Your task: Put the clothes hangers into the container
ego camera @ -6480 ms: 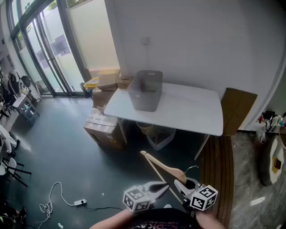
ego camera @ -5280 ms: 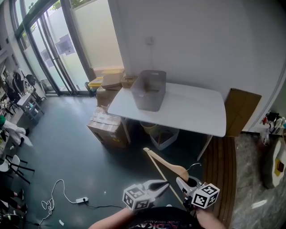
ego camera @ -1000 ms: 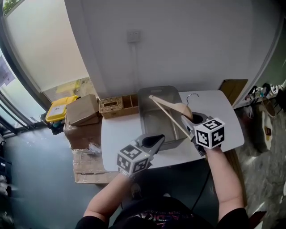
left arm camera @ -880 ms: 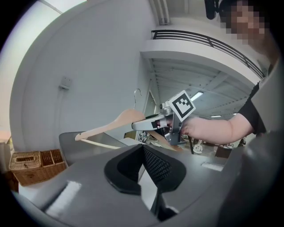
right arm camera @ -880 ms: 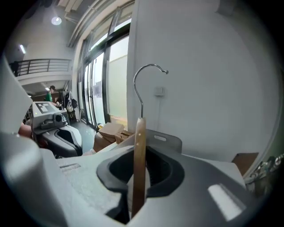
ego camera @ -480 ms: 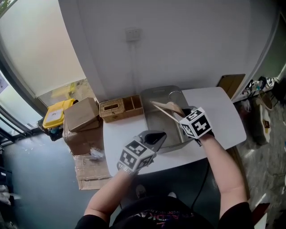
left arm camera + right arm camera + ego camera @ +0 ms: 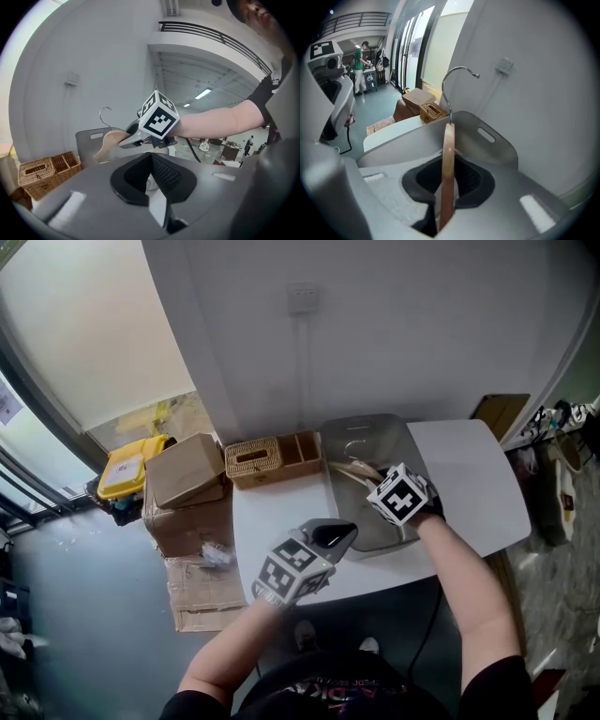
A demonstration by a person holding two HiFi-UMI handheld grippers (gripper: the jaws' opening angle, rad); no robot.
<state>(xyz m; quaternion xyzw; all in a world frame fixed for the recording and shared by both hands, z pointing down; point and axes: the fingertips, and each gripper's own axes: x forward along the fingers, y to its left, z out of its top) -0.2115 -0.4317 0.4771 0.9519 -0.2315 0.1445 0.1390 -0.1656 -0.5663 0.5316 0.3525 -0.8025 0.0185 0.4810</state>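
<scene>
Your right gripper pinches the hanger edge-on between its jaws, above the container. Left gripper is beside the container, jaws pressed together, empty.

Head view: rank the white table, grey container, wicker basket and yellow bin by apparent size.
1. white table
2. grey container
3. yellow bin and wicker basket: about alike; the bin is farther, so unranked.
</scene>
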